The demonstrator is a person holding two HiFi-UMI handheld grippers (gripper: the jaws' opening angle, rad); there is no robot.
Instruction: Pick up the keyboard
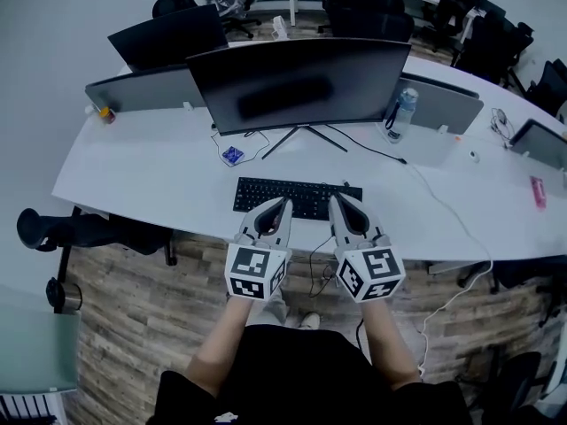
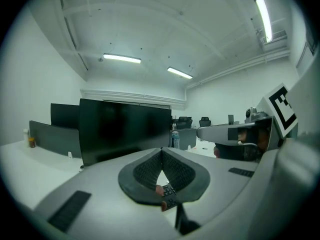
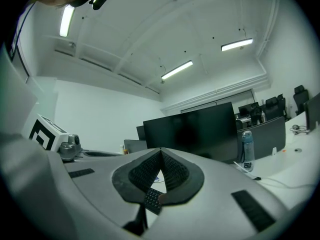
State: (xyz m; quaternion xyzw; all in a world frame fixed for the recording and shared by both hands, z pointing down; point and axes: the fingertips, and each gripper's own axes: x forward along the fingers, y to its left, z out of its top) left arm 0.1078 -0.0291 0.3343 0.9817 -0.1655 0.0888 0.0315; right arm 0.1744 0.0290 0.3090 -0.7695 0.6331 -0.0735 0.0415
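While both tools are held side by side above the near edge of the table (image 1: 133,171), the jaws of each are seen pressed together with nothing gripped. In its own view the left tool (image 1: 284,204) is shown closed, its ribbed pads (image 2: 146,171) meeting at the tips. The right tool (image 1: 336,200) is closed in the same way and is likewise empty.

The black keyboard (image 1: 301,193) lies flat on the table just ahead of and below both sets of tips. Its left half is in front of the left tool and its right half in front of the right tool. In the head view the tips overlap the keyboard's near edge, but whether it is touched cannot be told. A few keys are visible under the joined tips in each gripper view.

Further ahead, beyond the keyboard, a dark monitor (image 1: 301,82) is stood on a splayed foot, roughly centred between the two tools. A clear bottle (image 1: 401,113) is placed upright ahead and to the right of the right tool, beside the monitor's right edge. The marker cubes (image 1: 255,273) are carried at the rear of the tools, nearest the person.
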